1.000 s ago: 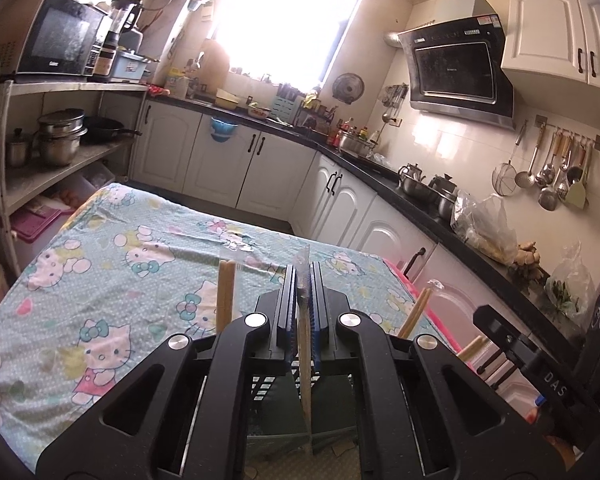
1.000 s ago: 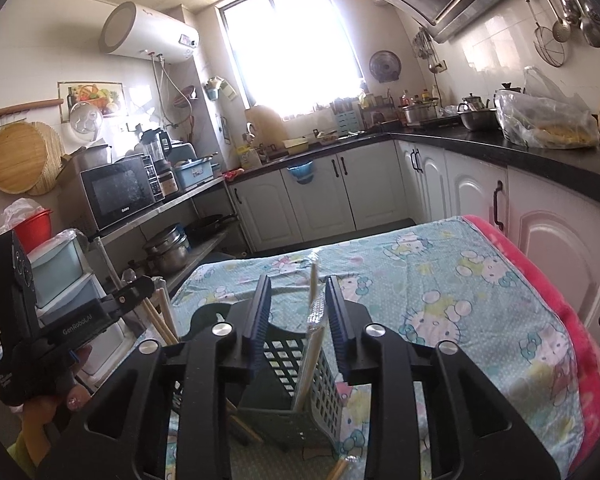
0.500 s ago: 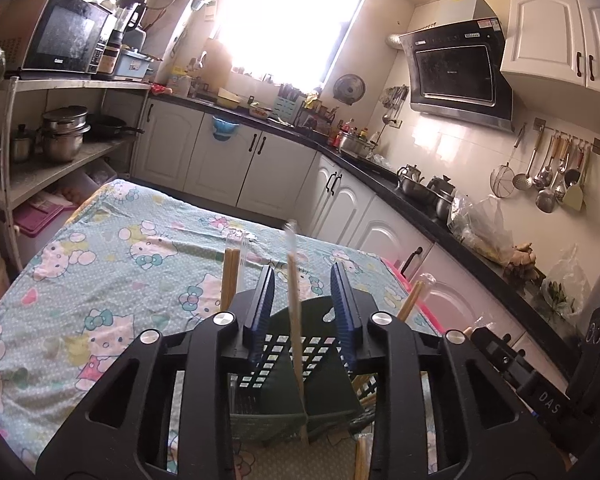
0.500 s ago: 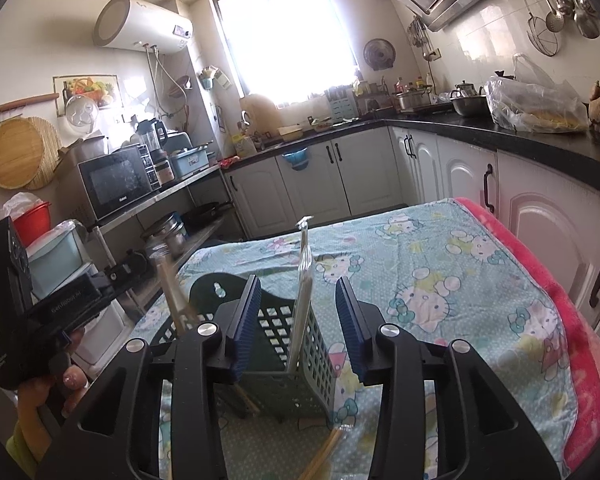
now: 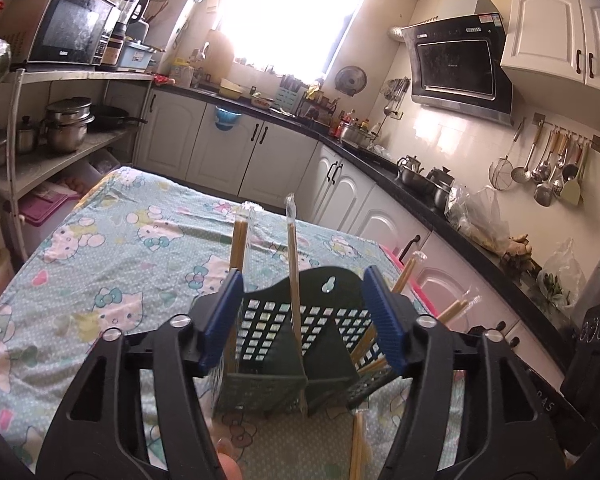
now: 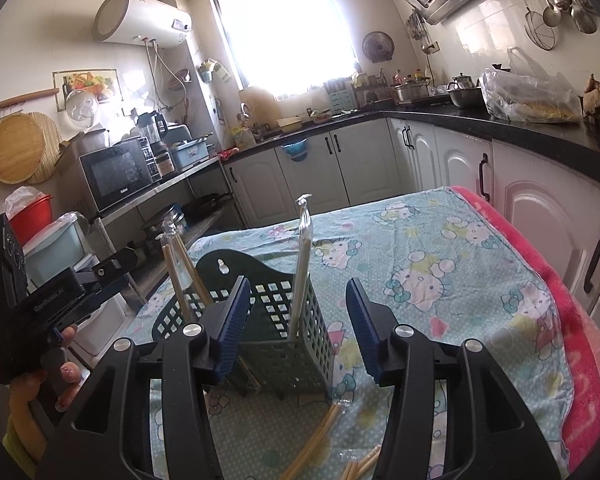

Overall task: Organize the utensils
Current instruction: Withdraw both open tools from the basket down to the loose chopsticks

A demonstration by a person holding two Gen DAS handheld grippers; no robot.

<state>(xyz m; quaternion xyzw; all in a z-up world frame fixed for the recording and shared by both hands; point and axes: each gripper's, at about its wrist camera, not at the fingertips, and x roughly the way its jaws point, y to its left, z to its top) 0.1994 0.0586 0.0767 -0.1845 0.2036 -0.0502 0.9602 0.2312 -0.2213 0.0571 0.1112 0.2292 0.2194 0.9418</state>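
Observation:
A dark green slotted utensil basket stands on the table. Plastic-wrapped chopstick pairs stand upright in its compartments, others lean out at its side. My left gripper is open and empty, its jaws wide either side of the basket. My right gripper is open and empty just in front of the basket. The left gripper's body also shows at the left of the right wrist view. More wrapped chopsticks lie on the cloth.
The table has a Hello Kitty cloth with a pink blanket edge. A shelf with microwave and pots stands at the left. White cabinets and a black counter run along the back and right.
Both grippers opened wide and let go of their wrapped chopsticks, which now stand in the basket. Both have drawn back slightly from it.

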